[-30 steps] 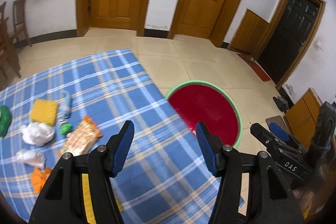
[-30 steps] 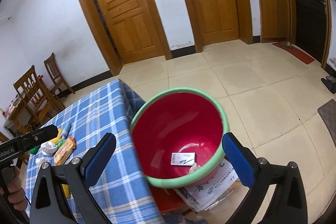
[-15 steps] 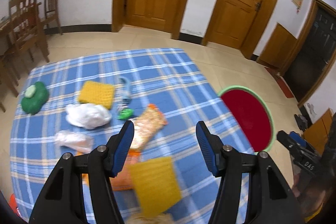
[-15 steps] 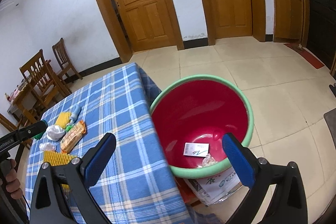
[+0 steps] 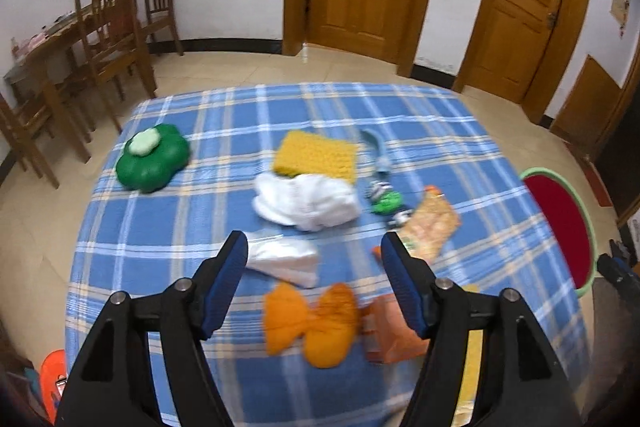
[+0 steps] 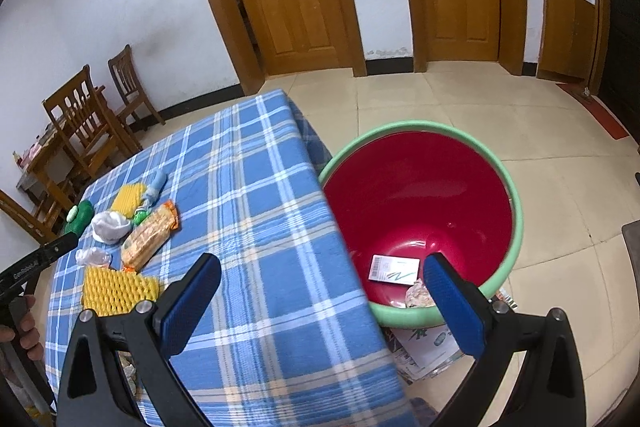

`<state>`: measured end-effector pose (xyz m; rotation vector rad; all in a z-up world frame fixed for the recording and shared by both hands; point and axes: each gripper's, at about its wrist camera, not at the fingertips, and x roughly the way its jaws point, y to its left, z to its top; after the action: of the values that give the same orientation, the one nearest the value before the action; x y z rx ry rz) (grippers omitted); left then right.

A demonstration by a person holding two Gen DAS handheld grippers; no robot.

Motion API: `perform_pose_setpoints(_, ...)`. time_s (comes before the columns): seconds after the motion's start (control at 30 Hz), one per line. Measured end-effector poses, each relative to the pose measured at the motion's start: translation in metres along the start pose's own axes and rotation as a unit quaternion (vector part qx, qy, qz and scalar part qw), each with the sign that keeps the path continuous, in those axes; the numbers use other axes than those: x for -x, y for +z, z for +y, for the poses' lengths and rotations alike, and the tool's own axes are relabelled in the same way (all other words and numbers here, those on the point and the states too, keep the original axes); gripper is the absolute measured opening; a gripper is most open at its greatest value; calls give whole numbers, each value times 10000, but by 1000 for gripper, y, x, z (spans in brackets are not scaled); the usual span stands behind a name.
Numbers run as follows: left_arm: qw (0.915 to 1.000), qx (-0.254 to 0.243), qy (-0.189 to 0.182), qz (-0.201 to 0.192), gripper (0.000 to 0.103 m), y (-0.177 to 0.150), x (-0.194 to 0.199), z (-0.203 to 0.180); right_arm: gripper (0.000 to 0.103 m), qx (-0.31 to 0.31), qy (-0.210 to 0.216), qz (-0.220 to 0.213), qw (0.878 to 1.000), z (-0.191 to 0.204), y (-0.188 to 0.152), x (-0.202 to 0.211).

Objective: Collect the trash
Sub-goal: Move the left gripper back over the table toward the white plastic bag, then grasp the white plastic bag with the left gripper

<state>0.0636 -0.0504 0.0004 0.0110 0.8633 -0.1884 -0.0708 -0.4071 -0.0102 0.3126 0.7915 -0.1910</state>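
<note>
The left tool (image 5: 314, 265) hangs over the table (image 5: 168, 227), its jaws opening with nothing gripped; a crumpled plastic bag (image 5: 286, 259) lies just below them. The right tool (image 6: 320, 291) is open and empty beside the red bin (image 6: 420, 195).

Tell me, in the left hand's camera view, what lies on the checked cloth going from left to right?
Green clover-shaped thing → white crumpled cloth → small green bit → snack packet → red tub past the cloth's right edge.

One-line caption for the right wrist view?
Open right gripper hangs empty over blue plaid tablecloth, beside red green-rimmed plastic basin holding white card.
</note>
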Motion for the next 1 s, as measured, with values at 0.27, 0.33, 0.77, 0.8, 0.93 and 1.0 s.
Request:
perform_pose_setpoints(0.27, 9993, 0, 250, 275, 70, -9, -31, 19, 103, 151, -39, 153, 9998, 19, -2, -8)
perform_pose_setpoints(0.33, 9992, -15, 249, 325, 70, -11, -37, 22, 103, 170, -55, 178, 9997, 22, -1, -10)
perform_pose_setpoints(0.77, 9992, 164, 1, 357, 70, -12, -57, 25, 103, 237, -64, 409, 9989, 35, -4, -24)
perform_pose_setpoints(0.8, 9993, 166, 3, 331, 70, -12, -57, 25, 103, 247, -58, 421, 9988, 37, -4, -25)
perform_pose_setpoints(0.93, 9993, 260, -57, 273, 70, -11, -59, 24, 103, 305, -16, 491, 9983, 43, -6, -30)
perform_pose_setpoints(1.0, 9991, 339, -108, 238, 70, -10, -59, 25, 103, 330, 14, 516, 9981, 46, -7, -32)
